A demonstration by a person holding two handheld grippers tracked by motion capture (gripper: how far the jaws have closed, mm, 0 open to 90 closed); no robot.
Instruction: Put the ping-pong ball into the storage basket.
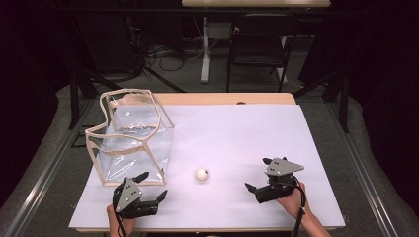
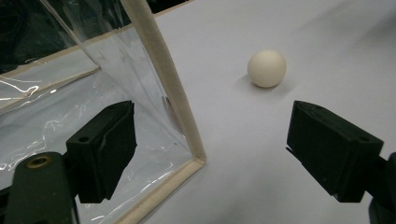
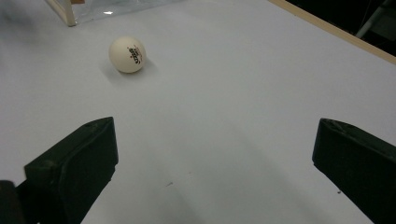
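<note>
A white ping-pong ball [image 1: 201, 174] lies on the white table sheet [image 1: 237, 133], just right of a clear plastic bag [image 1: 132, 138] with cream edging that stands open at the left. My left gripper [image 1: 154, 185] is open near the bag's front right corner, with the ball [image 2: 266, 68] ahead and to the right of its jaws. My right gripper [image 1: 258, 174] is open at the front right, pointing left. In the right gripper view the ball [image 3: 127, 54] lies ahead to the left, showing small printed marks, well clear of the jaws. Neither gripper holds anything.
The bag's cream corner seam [image 2: 180, 102] runs between my left jaws. The table's wooden far edge [image 1: 227, 98] shows behind the sheet. Beyond the table stand a dark chair [image 1: 257, 47] and a table leg [image 1: 204, 49] among floor cables.
</note>
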